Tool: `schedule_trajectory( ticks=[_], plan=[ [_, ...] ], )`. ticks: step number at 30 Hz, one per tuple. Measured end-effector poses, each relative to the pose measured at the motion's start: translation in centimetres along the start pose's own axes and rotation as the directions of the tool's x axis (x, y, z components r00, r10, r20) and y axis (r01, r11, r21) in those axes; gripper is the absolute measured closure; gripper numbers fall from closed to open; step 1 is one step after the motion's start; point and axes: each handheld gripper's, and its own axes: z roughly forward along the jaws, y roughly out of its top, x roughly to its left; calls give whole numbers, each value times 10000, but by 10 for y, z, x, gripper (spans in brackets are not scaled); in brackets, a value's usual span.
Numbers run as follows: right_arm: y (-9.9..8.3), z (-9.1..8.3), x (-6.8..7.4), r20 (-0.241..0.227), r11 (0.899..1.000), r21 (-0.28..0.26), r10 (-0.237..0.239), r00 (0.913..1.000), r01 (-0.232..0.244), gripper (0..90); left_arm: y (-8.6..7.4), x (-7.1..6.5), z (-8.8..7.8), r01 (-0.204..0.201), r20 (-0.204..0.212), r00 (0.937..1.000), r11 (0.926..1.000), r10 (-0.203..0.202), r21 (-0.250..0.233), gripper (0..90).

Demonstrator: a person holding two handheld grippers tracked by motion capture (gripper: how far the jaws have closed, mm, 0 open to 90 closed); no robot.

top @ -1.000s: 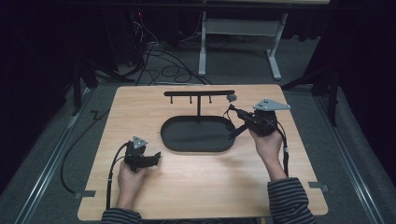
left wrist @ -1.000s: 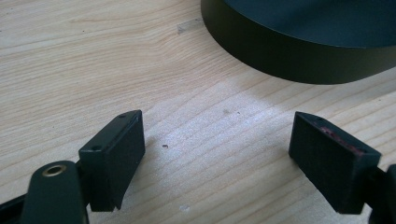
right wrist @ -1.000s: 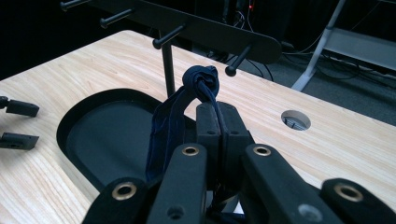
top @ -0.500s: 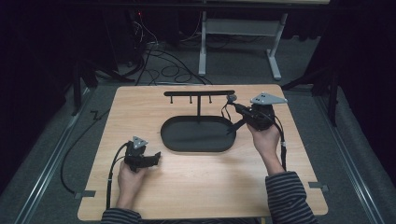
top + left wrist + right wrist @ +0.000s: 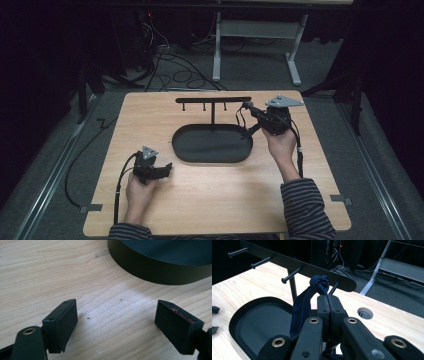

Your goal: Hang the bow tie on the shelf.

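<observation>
**Now: blue band pinched beside the peg rack**

High view: right gripper [image 5: 248,106] raised at the right end of the peg rack [image 5: 213,100], left gripper [image 5: 165,169] low on the surface [image 5: 210,200], well left of and below the rack, near its oval tray [image 5: 212,145].

Left gripper view: jaws spread wide over bare wood, tray rim [image 5: 160,272] just ahead.

Right gripper view: jaws pressed together, pinching a dark blue knotted band [image 5: 319,285], knot just before the rack's end peg [image 5: 333,287], loose length hanging beside the jaws.
</observation>
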Motion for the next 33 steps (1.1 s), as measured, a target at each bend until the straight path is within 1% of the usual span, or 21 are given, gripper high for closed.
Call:
schedule_trajectory(
  ticks=[6,7,13,14,19,24,26,29,31,33],
  plan=[
    [-1,5,-4,146,10000,38,61,9999,-61,900,0,0,0,-2,0,10000,10000,2,1,188],
    [-1,5,-6,184,9998,33,186,9997,-186,900,0,0,0,-2,-1,10000,10000,2,0,188],
    [-2,8,-11,313,9995,6,323,9990,-324,900,0,0,0,-2,0,10000,10000,2,1,188],
    [-2,8,-12,374,9991,-3,435,9984,-435,900,0,0,0,-1,0,10000,10000,1,0,188],
    [-1,12,-13,508,9990,19,438,9977,-440,900,0,0,0,-4,0,10000,10000,4,1,188],
    [0,15,-12,517,9990,-93,438,9977,-434,900,0,0,0,-3,-2,10000,10000,3,2,188],
    [1,17,-11,573,9993,-58,382,9976,-379,900,0,0,0,-4,0,10000,10000,4,3,188],
    [0,18,-11,620,9991,0,423,9972,-423,900,0,0,0,-5,1,10000,10000,5,3,188],
    [-1,19,-13,672,9992,68,400,9969,-405,900,0,0,0,-5,1,10000,10000,5,2,188],
    [-2,20,-15,763,9985,159,510,9958,-523,899,0,0,0,-3,1,10000,10000,3,1,188]
  ],
)
